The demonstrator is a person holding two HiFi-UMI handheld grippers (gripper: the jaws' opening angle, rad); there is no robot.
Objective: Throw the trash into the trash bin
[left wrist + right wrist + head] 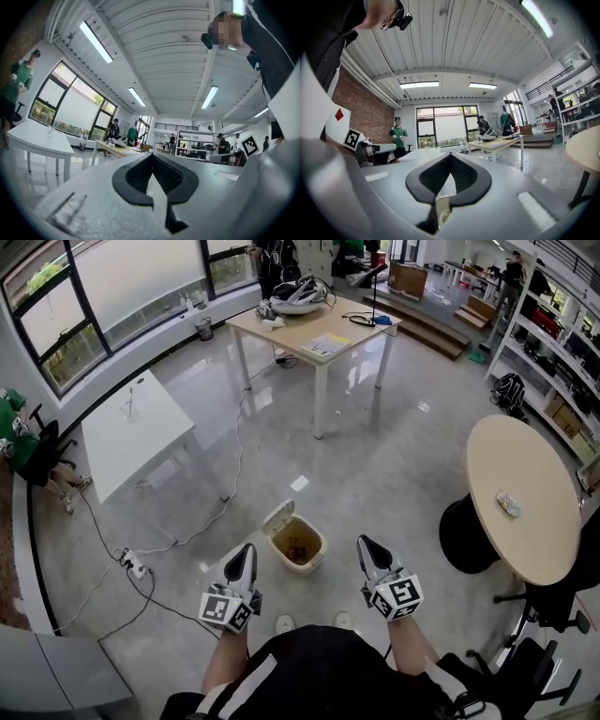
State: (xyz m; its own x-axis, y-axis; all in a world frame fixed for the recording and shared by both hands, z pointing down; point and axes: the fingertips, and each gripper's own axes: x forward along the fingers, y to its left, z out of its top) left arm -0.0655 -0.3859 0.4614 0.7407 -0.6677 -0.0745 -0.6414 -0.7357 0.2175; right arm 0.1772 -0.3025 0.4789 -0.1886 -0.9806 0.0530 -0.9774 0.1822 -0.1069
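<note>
Left gripper [246,557] and right gripper [367,549] (jaws pressed together) flank the trash bin [313,557].

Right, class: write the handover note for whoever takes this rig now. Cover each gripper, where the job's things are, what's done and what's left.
Left gripper: shut, empty, level, left of the bin.
Right gripper: shut, empty, level, right of the bin.
Trash bin: on the floor between the grippers, lid open, some trash inside.
Done: something is already binned.
Left: a small item lies on the round table; it may be trash to fetch, but that is unclear.
</note>
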